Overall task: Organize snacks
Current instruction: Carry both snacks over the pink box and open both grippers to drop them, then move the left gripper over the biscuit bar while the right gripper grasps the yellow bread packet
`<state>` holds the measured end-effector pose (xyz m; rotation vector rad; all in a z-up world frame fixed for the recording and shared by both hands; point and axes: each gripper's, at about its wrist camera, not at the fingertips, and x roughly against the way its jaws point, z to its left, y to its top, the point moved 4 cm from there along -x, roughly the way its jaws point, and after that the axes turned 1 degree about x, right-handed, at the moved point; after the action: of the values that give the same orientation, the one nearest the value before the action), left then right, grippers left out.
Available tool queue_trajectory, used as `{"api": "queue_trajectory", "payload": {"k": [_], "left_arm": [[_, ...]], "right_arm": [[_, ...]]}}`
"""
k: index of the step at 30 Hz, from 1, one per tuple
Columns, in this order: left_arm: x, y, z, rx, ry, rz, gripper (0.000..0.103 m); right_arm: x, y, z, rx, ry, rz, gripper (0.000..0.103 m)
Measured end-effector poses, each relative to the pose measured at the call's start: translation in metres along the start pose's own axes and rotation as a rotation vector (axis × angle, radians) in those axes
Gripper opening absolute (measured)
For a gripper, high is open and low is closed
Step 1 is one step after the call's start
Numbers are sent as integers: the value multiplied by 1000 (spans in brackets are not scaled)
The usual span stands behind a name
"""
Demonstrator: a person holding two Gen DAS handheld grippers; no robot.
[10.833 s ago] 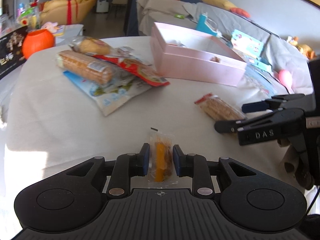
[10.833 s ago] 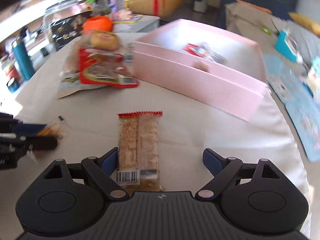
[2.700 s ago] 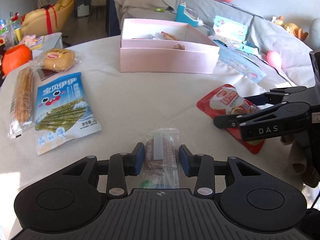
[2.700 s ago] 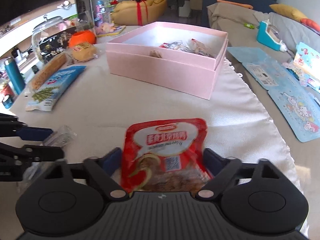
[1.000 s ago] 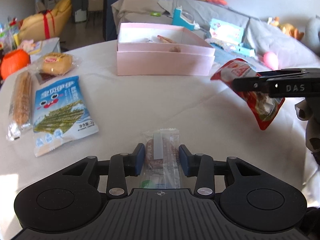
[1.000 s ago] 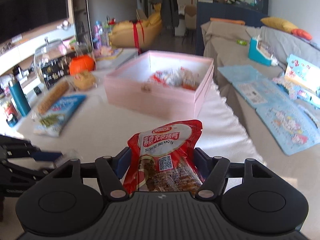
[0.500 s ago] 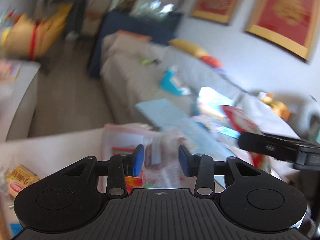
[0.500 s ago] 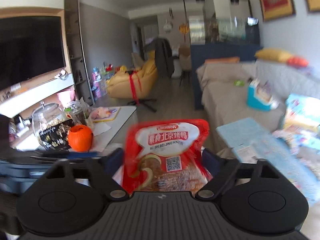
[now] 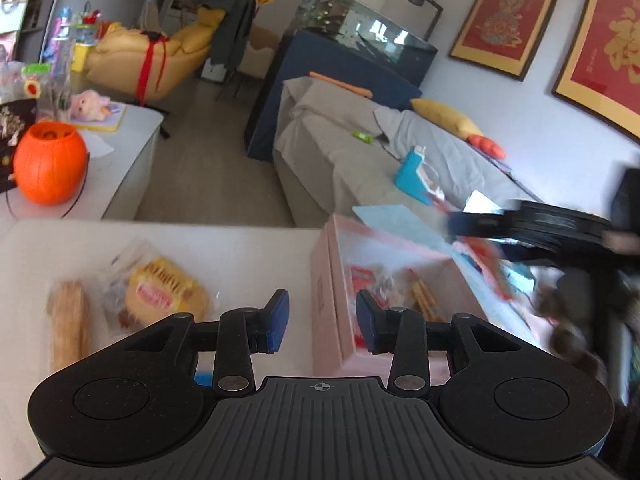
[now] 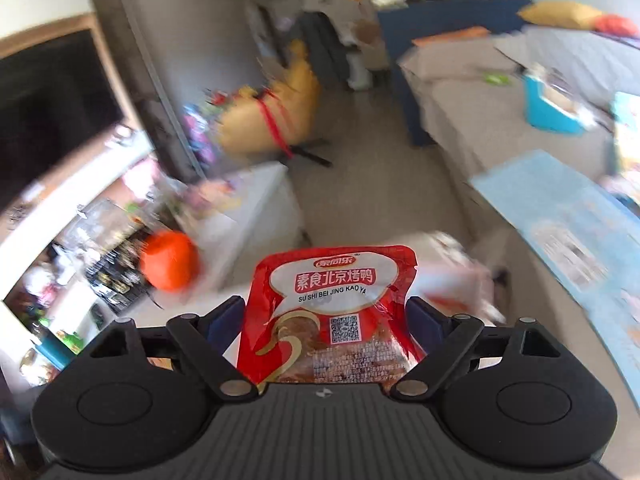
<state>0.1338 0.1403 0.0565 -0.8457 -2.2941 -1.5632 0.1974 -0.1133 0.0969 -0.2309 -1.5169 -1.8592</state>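
Left wrist view: the left gripper (image 9: pixel 322 318) is seen part open with nothing between its blue pads, held over the near wall of the pink box (image 9: pixel 326 280), in which several snacks lie. In the right wrist view, the right gripper (image 10: pixel 326 320) is shown opening, the red pouch (image 10: pixel 332 312) between its jaws with small gaps at both pads.

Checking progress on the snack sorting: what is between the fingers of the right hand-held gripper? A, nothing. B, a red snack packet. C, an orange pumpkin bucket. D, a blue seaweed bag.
B: a red snack packet sits between the opening jaws of the right hand-held gripper.
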Motion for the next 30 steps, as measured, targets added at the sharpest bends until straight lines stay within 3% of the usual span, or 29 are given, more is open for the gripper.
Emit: {"api": "queue_trajectory", "payload": {"k": [2, 4, 5, 10, 12, 14, 16, 20, 26, 30], "left_arm": [[13, -7, 5, -24, 18, 9, 41], [27, -13, 15, -25, 47, 2, 41], [33, -15, 21, -17, 64, -6, 41], [56, -20, 57, 32, 167, -63, 41], [61, -22, 73, 41, 240, -84, 41], [62, -25, 89, 57, 330, -69, 41], [56, -29, 103, 74, 370, -18, 41], [43, -42, 108, 33, 366, 72, 41], [61, -65, 106, 44, 291, 81, 37], [80, -86, 96, 62, 241, 89, 36]], "right_arm": [[-34, -4, 10, 64, -31, 140, 94], [-59, -18, 7, 60, -88, 296, 84], [-60, -24, 5, 57, -99, 310, 82], [-34, -39, -17, -57, -61, 280, 82], [-23, -40, -19, -81, -64, 244, 83], [-14, -44, -7, -26, -79, 207, 83], [-9, -46, 16, 61, -88, 174, 84], [-6, -69, 74, 232, -26, 176, 85], [-22, -112, 145, 345, 120, 258, 85], [-39, -128, 168, 416, 100, 276, 85]]}}
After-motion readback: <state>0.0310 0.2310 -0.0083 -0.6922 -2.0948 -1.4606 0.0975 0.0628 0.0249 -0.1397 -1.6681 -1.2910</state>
